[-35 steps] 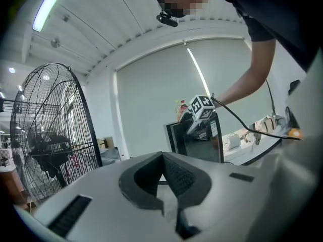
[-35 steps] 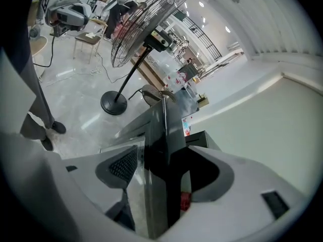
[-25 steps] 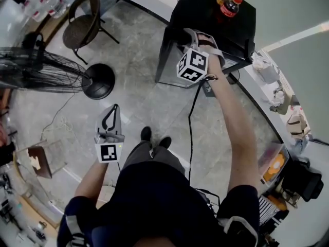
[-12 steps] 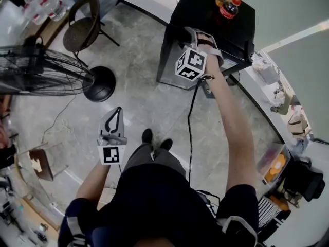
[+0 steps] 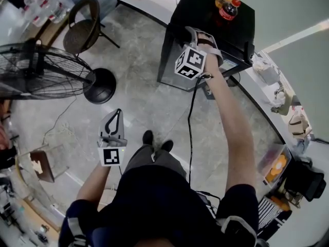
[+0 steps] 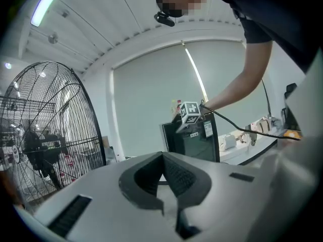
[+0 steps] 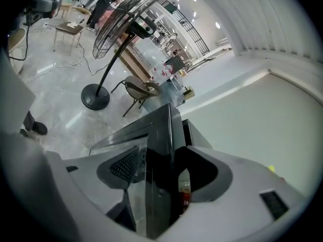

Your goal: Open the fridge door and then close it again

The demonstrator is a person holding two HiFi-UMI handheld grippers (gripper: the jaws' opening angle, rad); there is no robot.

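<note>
A small black fridge (image 5: pixel 205 17) stands on the floor ahead, with its glass door (image 5: pixel 172 66) facing me. My right gripper (image 5: pixel 198 37) sits at the door's top corner with its jaws wide. In the right gripper view the door's edge (image 7: pixel 159 145) runs between the two fingers of my right gripper (image 7: pixel 161 170). The left pad lies close to the glass and a dark gap separates the edge from the right pad. A red-labelled bottle (image 7: pixel 184 190) shows just past the edge. My left gripper (image 5: pixel 113 115) hangs shut and empty over the floor, its jaws (image 6: pixel 163 158) pointed toward the fridge.
A drinks bottle (image 5: pixel 229 4) stands on the fridge top. A big pedestal fan (image 5: pixel 36 76) with a round base (image 5: pixel 100 85) is at the left, with a wicker chair (image 5: pixel 82 27) behind it. A black cable (image 5: pixel 190 133) trails across the floor. A cluttered counter (image 5: pixel 277 94) runs along the right.
My right gripper has shifted slightly at the door's top corner. My left gripper has stayed put.
</note>
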